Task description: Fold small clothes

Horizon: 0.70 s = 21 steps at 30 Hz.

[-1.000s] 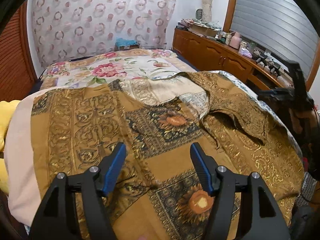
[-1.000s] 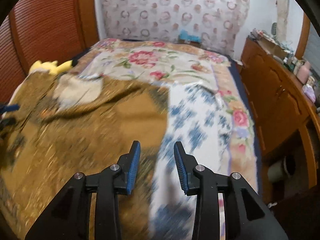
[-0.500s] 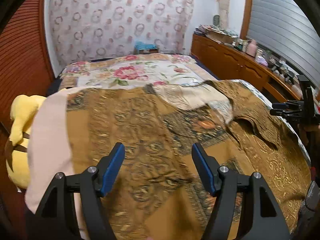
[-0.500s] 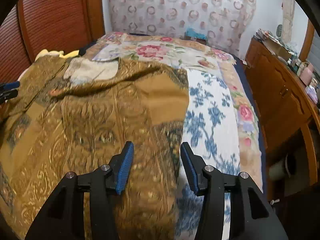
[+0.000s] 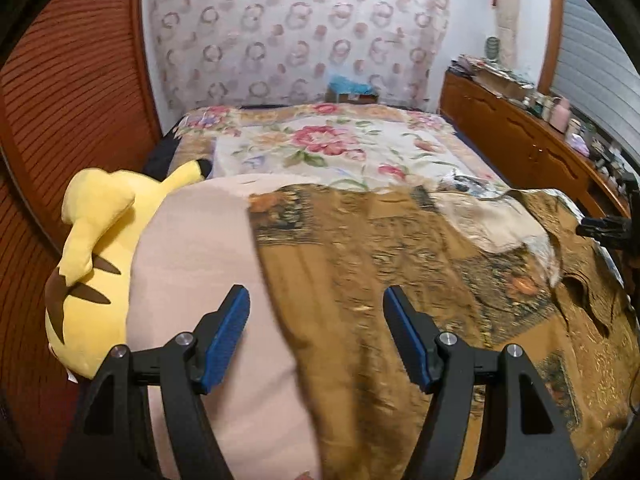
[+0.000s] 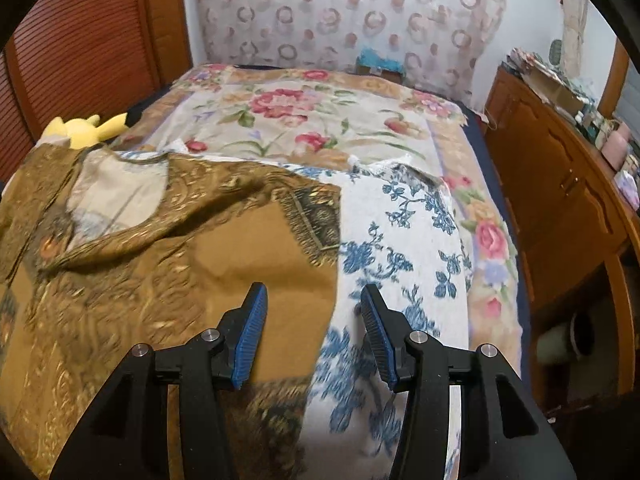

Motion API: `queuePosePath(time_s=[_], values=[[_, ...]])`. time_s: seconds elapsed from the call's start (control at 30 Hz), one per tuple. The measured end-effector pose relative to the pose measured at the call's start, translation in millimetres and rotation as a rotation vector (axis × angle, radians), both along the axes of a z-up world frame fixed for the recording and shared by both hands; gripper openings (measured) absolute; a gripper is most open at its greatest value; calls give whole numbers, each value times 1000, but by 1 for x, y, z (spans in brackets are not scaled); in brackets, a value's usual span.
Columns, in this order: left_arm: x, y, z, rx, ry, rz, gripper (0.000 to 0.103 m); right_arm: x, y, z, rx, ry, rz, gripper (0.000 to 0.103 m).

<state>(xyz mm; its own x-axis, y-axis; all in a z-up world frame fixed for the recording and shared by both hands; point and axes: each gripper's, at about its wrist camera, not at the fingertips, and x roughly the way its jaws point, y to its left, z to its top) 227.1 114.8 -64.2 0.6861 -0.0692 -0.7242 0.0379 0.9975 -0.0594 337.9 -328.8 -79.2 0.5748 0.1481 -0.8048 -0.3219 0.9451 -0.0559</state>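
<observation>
A gold-brown patterned garment [image 5: 400,280] lies spread on the bed, its pale lining showing at the neckline [image 6: 120,200]. My left gripper [image 5: 315,292] hovers open over the garment's left edge, where it meets a pink sheet [image 5: 200,248]. Nothing is between its blue pads. My right gripper [image 6: 314,288] is open above the garment's [image 6: 160,280] right edge, beside a white cloth with blue flowers [image 6: 400,260]. It holds nothing. The right gripper [image 5: 608,228] also shows at the far right of the left wrist view.
A yellow plush toy [image 5: 96,248] lies at the bed's left side against a slatted wooden panel [image 5: 60,100]. A floral bedspread [image 5: 320,148] covers the far half of the bed. A wooden cabinet [image 6: 560,184] with clutter on top runs along the right.
My left gripper has swung left from mid-garment to its left edge, bringing the plush toy into view. My right gripper's jaws have widened and it has sunk closer to the garment's right edge.
</observation>
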Motion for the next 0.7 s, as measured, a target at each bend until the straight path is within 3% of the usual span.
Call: queuePosePath(time_s=[0.23,0.4,0.7], values=[[21,12,-14,11,40,41,69,13,-4,-3,21,7,-6,53],[33,18,-17,12,60,37,69,15,-8,-5,46,-14,-18,61],[51,21,-16,9,85,29,69,14,-10,-6,58,-27,-20,65]])
